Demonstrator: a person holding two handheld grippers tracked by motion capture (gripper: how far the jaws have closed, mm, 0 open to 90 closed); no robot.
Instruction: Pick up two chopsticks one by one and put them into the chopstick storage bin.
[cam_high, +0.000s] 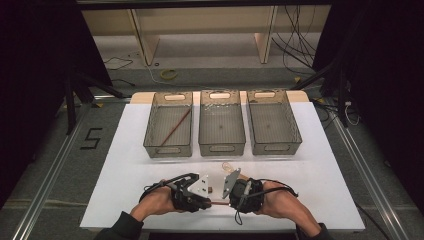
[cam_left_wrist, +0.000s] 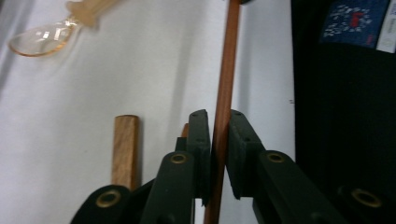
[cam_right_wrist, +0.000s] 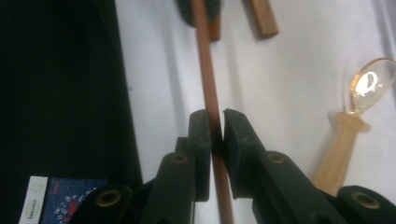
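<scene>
I had both grippers low at the near edge of the white table (cam_high: 125, 165), facing each other, with one thin reddish-brown stick (cam_high: 220, 203) spanning the short gap between them. The left gripper (cam_high: 204, 202) was clenched on that stick: in the left gripper view its two black pads pressed the stick (cam_left_wrist: 223, 102) from either side, and the stick ran on up and away toward the other hand. The right gripper (cam_high: 227, 202) was likewise clamped on it; in the right gripper view the pads met on the stick (cam_right_wrist: 208, 79), which carried on to the far jaws at the top of the frame. So I held the stick at both ends, level and just above the table surface (whether it brushed the sheet I could not tell). A short wooden block (cam_left_wrist: 124, 149) lay on the table just beside the left gripper's jaws, apart from the stick. A clear amber spoon (cam_right_wrist: 355, 116) with a pale handle lay farther out on the sheet, between my hands and the bins. Three translucent grey bins sat in a row across the far half of the table; the left bin (cam_high: 169, 145) held another reddish stick (cam_high: 176, 127) lying on a diagonal, while the middle bin (cam_high: 221, 145) and right bin (cam_high: 274, 145) stood beside it.
</scene>
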